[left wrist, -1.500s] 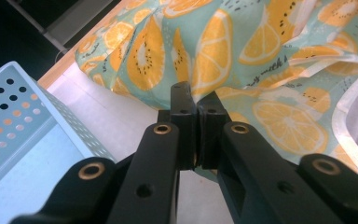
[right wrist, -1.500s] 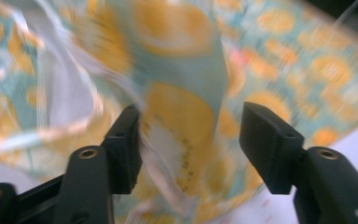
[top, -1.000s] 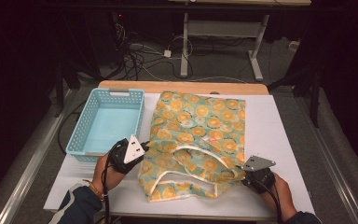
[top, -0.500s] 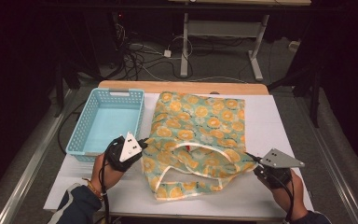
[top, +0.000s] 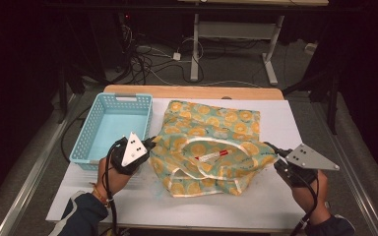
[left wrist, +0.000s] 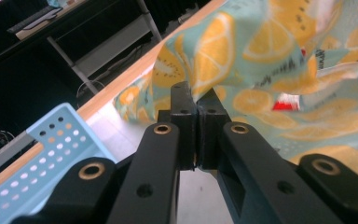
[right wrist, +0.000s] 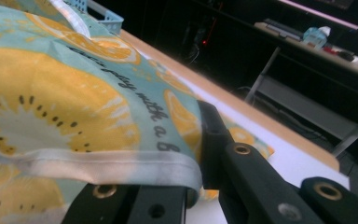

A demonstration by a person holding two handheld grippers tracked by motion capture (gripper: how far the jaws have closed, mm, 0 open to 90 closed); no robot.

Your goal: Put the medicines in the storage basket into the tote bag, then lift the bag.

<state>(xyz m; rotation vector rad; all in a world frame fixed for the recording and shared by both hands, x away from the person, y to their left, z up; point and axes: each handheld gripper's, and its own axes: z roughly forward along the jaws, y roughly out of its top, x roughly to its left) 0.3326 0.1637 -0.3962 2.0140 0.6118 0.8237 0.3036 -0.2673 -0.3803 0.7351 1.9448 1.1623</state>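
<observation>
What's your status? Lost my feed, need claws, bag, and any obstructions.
Left claw and right claw both shut on fruit-print bag, mouth held open. Red-capped marker inside. Blue basket beside left claw, not obstructing.

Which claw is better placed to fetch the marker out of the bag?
Neither is free: left claw and right claw both pinch the bag rim, holding it open. Probably left; the marker lies slightly nearer it.

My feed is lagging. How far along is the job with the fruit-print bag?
Done: the teal orange-slice fabric bag is gripped at both rim edges. In hand: left gripper and right gripper hold its mouth open, showing a red-and-white marker inside. Left: the marker is not yet out; the light-blue plastic basket holds nothing.
</observation>
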